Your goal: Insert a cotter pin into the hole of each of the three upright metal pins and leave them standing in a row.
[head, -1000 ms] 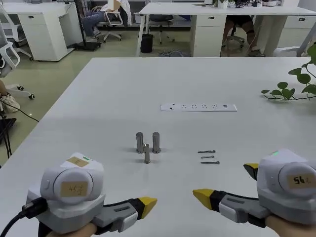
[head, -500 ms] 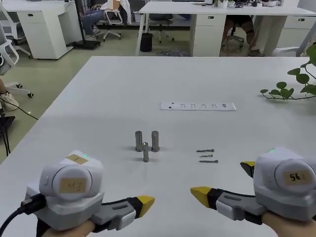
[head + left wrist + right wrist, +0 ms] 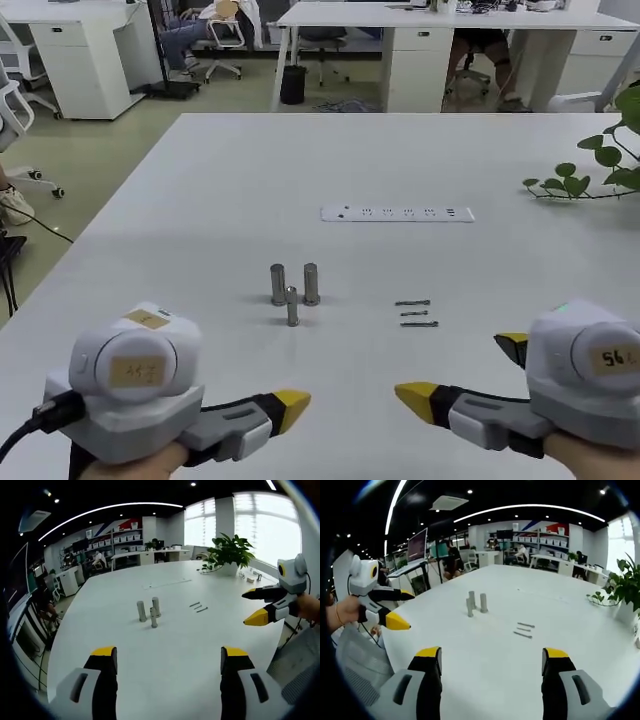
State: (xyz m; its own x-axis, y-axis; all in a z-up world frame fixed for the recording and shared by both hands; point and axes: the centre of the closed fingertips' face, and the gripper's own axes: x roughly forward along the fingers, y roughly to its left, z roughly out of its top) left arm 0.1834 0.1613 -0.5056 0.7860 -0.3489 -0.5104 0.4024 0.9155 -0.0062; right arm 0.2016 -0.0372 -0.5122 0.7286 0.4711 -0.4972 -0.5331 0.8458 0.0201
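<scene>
White table (image 3: 200, 200) in open-plan office; desks (image 3: 440, 17) & chairs (image 3: 225, 40) beyond its far edge. Power strip (image 3: 397, 213) lay mid-table, plant (image 3: 600, 165) to strip's right. 3 metal pins (image 3: 292, 290) stood upright, clustered, nearer than strip & left of it. 3 cotter pins (image 3: 415, 313) lay flat, nearer than strip, apart from the cluster. L gripper (image 3: 167, 652) & R gripper (image 3: 490, 652) were nearest, well clear of strip, jaws spread wide w/ nothing between.

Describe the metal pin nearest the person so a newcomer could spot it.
On the white table, on the near side of the power strip, three upright metal pins stand left of the cotter pins. The front pin stands alone nearest the person, while the back pair stands side by side.
</scene>
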